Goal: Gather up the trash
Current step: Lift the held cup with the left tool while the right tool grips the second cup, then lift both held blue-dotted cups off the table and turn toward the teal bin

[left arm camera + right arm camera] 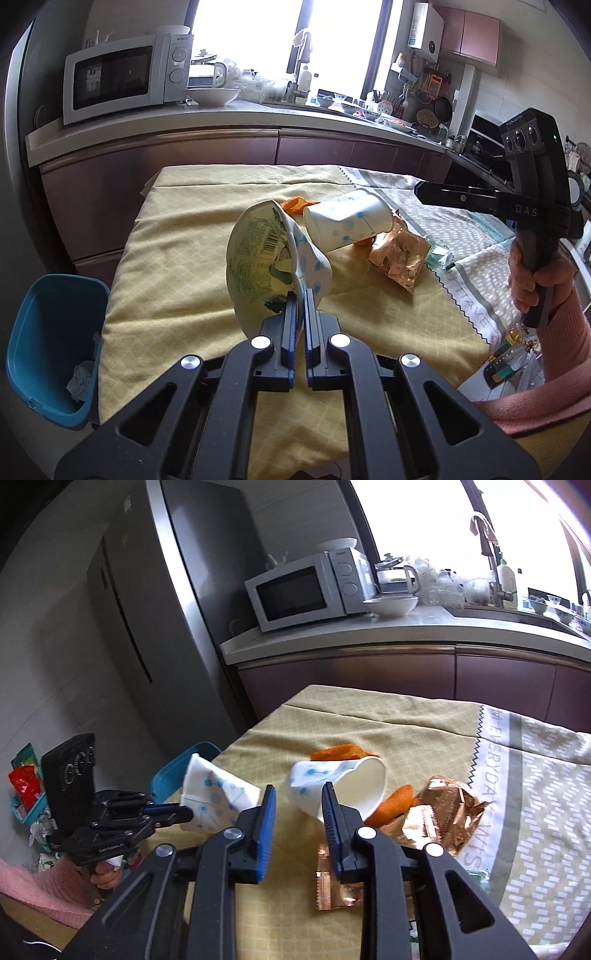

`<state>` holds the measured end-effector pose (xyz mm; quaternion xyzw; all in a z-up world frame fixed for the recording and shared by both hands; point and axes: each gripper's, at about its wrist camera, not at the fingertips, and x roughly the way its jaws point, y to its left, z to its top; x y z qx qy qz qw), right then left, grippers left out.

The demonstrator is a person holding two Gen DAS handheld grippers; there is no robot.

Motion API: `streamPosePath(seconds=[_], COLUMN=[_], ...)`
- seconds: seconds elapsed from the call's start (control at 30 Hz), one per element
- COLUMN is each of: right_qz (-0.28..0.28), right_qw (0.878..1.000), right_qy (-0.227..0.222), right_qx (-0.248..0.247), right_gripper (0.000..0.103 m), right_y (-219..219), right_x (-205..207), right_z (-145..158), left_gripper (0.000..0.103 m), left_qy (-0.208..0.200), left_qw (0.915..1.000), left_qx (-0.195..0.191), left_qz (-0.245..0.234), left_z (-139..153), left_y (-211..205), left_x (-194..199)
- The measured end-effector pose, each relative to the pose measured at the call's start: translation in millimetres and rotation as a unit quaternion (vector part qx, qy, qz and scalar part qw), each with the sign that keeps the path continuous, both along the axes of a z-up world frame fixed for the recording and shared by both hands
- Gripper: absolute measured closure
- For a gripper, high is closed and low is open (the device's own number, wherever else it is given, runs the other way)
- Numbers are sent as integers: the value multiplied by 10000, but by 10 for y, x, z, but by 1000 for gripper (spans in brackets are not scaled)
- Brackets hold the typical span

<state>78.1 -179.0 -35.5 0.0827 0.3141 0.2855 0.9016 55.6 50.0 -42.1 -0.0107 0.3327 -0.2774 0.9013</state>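
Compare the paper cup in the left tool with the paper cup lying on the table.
The held cup is pinched flat in the shut left tool, clear of the table; the cup on the table lies on its side against a copper wrapper, gripped by nothing, ahead of the open right tool. The held cup is crushed; the lying cup is only dented, its mouth open. Both are white with blue dots.

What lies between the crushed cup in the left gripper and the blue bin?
Nothing visible. The left gripper pinches the crushed paper cup above the yellow tablecloth. The blue bin stands open beside the table's left edge, crumpled paper inside. The other paper cup and foil wrapper lie on the far side.
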Motion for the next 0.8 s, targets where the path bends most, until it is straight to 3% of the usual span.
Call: streamPosePath(seconds=[0.03,0.1,0.2,0.4,0.53,0.7,0.73,0.8], right_qz=[180,423,708,969,1006,881,873,847], right_qw=[9998,9986,9952,9763,9761,9773,9766,9764], right_qy=[48,229,599,1420,1411,1382,1390,1354], right_qx=[117,234,327,1312,1314,1339,1388,1453], right_gripper=[62,56,54,52,74,78,78,78], right_y=[46,185,408,540,616,574,542,510], right_x=[-6,27,130,397,399,386,392,386], right_z=[-19,-111,-344,-717,-735,-740,-746,-746], left_gripper=[99,99,99,99,99,98,95,80], left_qy=[50,130,235,461,595,661,646,644], left_qw=[9999,9993,9974,9941,9932,9922,9923,9922], left_qx=[-109,-351,-659,-901,-922,-998,-992,-1001], left_qz=[-27,-84,-196,-389,-388,-355,-376,-372], left_z=[-1,2,9,-72,-156,-200,-196,-192], left_y=[21,67,113,110,110,160,157,160], left_x=[9,14,-5,-33,5,24,13,12])
